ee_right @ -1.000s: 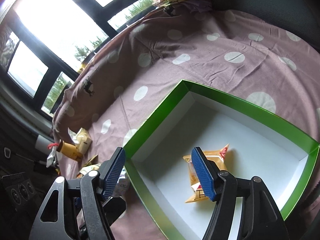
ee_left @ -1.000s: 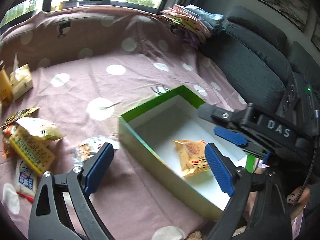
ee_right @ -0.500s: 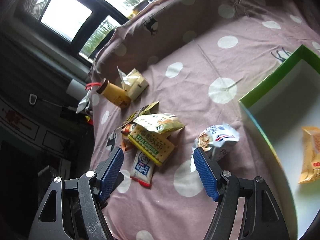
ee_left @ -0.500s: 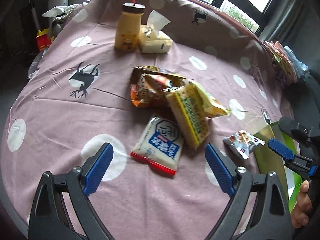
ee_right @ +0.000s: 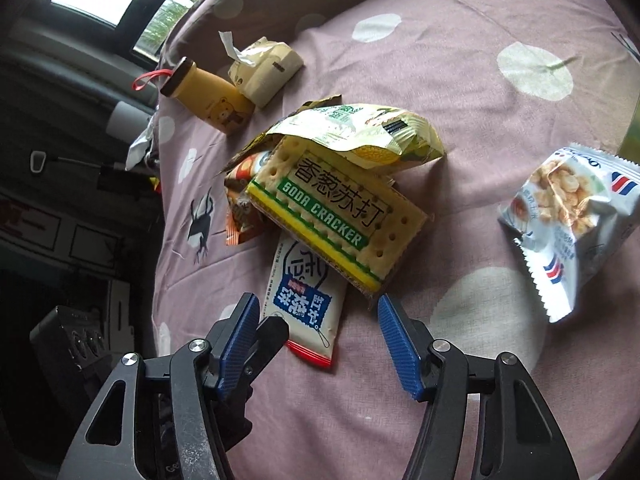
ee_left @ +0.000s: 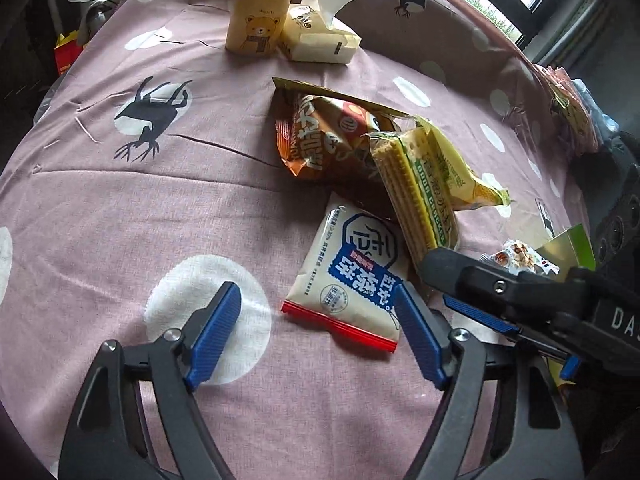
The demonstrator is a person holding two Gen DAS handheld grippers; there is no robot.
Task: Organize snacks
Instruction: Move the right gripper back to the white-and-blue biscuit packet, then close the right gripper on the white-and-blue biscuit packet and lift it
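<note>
Nearest, the left tool (ee_left: 316, 330) hangs low over the spotted cloth (ee_left: 120, 220) with its jaws spread and nothing between them; its right finger sits just beside the white packet with the blue label (ee_left: 352, 276). The right tool (ee_right: 318, 338) is spread and empty too, and the same packet's red-edged end lies between its fingers. Just beyond, a soda cracker pack (ee_right: 336, 212) overlaps that packet, with a yellow-green bag (ee_right: 360, 136) on top of it and an orange bag (ee_left: 324, 140) behind. A popcorn packet (ee_right: 568, 220) lies apart to the right, near the corner of the green box (ee_left: 568, 246). Farthest stand a yellow bottle (ee_left: 260, 12) and a tissue pack (ee_left: 320, 36), touching. By my reading most of the sorting remains: five snacks lie loose on the surface, and the white packet looks like the next pick
</note>
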